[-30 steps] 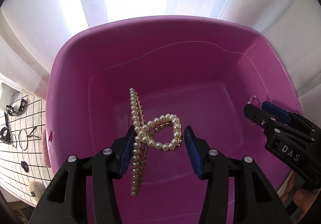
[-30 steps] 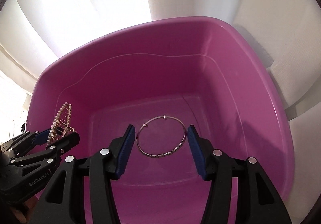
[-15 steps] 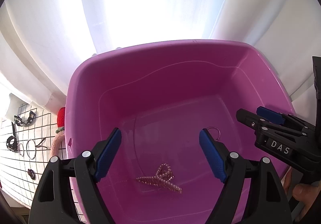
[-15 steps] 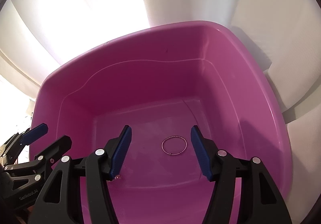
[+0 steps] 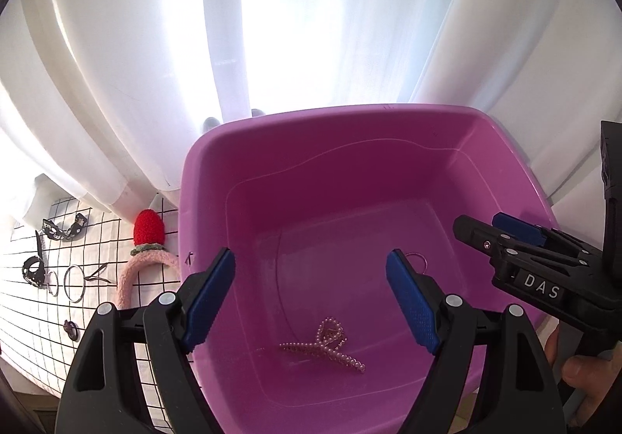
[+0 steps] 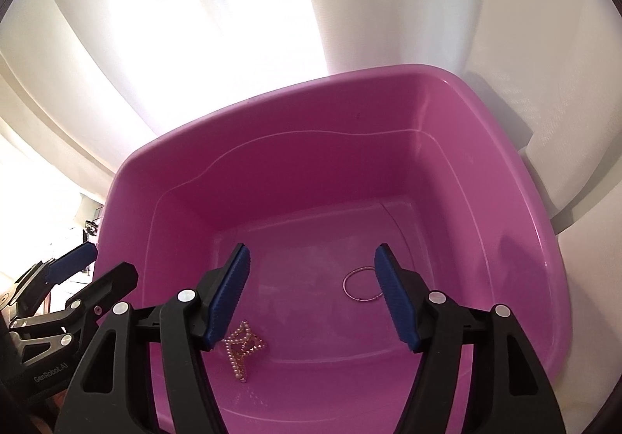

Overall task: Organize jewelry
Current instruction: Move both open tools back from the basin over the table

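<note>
Both sets of jaws stand apart with nothing between the pads. The right gripper (image 6: 311,294) has just been widening its jaws; the left gripper (image 5: 311,298) widened within the last second too.

Pearl hair clip (image 5: 324,344) lies flat on the floor of the pink tub (image 5: 311,146), near the front wall. In the left wrist view its long axis runs roughly left to right, dipping toward the lower right, with the looped end raised toward the back. In the right wrist view the same clip (image 6: 243,350) sits at lower left, just beside the left pad.

Thin metal bangle (image 6: 361,284) lies flat on the tub floor too, well apart from the clip, toward the right wall. The right gripper's right pad covers part of its rim. From the left wrist view only an arc of the bangle (image 5: 418,259) shows past a pad.

Both grippers hang over the tub, tilted steeply down into it. The right one shows at the right edge of the left view, with part of a hand (image 5: 579,375) below it.

Tub stands on a white cloth with a black grid (image 5: 97,239). To the left of the tub, on the cloth: a pink fuzzy headband (image 5: 144,266) with a red knitted knob (image 5: 147,226), some metal rings (image 5: 74,278) and dark small pieces (image 5: 62,230), too small to tell. White curtains (image 5: 272,25) hang behind, brightly backlit.
</note>
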### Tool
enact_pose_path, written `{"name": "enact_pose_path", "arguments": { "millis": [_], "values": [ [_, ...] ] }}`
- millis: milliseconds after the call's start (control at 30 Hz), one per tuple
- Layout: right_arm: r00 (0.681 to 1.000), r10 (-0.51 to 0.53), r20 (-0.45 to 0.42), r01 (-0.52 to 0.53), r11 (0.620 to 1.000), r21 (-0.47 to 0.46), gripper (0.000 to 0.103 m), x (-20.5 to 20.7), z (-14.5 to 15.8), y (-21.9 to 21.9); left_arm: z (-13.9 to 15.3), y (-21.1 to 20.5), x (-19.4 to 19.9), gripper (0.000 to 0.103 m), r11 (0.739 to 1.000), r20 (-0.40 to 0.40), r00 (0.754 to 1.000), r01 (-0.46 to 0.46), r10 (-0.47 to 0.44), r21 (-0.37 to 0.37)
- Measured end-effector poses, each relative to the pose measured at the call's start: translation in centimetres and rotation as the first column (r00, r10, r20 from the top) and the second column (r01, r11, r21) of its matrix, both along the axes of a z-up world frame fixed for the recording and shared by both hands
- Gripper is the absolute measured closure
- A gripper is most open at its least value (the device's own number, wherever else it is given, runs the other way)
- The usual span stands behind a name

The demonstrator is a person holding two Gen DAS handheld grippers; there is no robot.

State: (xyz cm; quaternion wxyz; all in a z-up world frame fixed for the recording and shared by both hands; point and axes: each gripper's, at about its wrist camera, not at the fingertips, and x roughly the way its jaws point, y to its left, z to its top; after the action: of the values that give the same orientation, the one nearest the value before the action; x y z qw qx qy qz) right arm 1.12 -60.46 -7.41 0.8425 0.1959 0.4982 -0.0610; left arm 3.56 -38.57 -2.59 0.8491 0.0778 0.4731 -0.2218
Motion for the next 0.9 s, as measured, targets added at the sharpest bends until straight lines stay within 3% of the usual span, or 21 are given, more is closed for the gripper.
{"name": "enact_pose_path", "arguments": {
  "millis": [133, 233, 433, 900],
  "values": [
    [1.0, 0.012, 0.011, -0.012, 1.0, 0.011, 0.038, 0.0, 0.5, 1.1, 0.7, 2.3, -0.2, 0.021, 0.999, 0.021, 0.999, -0.041, 0.041, -0.018],
    [0.999, 0.018, 0.035, -0.019, 0.999, 0.033, 0.03, -0.2, 0.6, 2.0, 1.2, 3.9, -0.4, 0.016, 0.997, 0.024, 0.997, -0.07, 0.071, -0.033],
    [0.998, 0.048, 0.047, -0.051, 0.998, 0.049, 0.03, 1.1, 1.0, 5.0, 2.1, 8.6, -0.7, 0.01, 0.991, 0.067, 0.989, -0.129, 0.131, -0.033],
    [0.982, 0.14, 0.123, -0.144, 0.989, 0.026, 0.029, 2.8, 5.0, 18.0, 3.2, 24.3, 0.4, 0.006, 0.961, 0.117, 0.954, -0.273, 0.277, -0.046]
  ]
}}
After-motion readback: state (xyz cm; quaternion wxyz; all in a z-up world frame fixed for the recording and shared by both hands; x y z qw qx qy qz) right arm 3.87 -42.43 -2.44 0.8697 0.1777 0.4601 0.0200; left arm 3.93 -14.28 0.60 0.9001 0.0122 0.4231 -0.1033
